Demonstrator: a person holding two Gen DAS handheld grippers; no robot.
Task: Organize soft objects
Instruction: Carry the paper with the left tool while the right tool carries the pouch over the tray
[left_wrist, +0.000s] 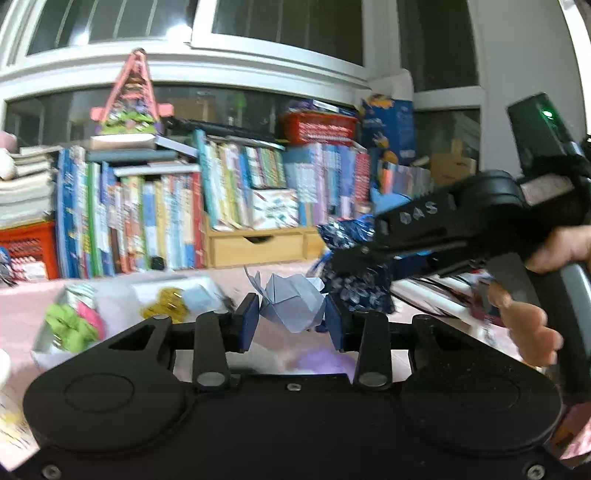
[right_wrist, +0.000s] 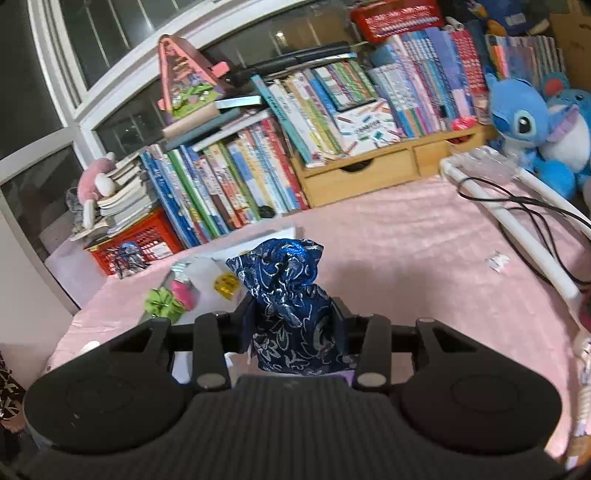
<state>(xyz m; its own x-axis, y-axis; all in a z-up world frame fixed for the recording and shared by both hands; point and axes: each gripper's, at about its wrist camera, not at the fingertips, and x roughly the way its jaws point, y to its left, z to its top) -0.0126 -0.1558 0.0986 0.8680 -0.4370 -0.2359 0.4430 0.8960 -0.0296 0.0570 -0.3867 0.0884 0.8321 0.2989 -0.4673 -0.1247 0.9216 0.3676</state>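
Both grippers aloft with a soft thing pinched in each, over the pink cloth

The left gripper (left_wrist: 291, 325) has its jaws closed on a pale folded paper figure (left_wrist: 291, 304), which sits squarely between the pads; the right gripper (right_wrist: 295, 332) pinches a blue brocade pouch (right_wrist: 291, 306) by its lower body, the gathered neck standing clear ahead of the jaws. The white tray (right_wrist: 207, 273) of small items lies ahead and left of the right jaws. To do this well, I judge: keep both grips light, since paper creases easily, carry level, and keep the two loads from brushing where they pass close
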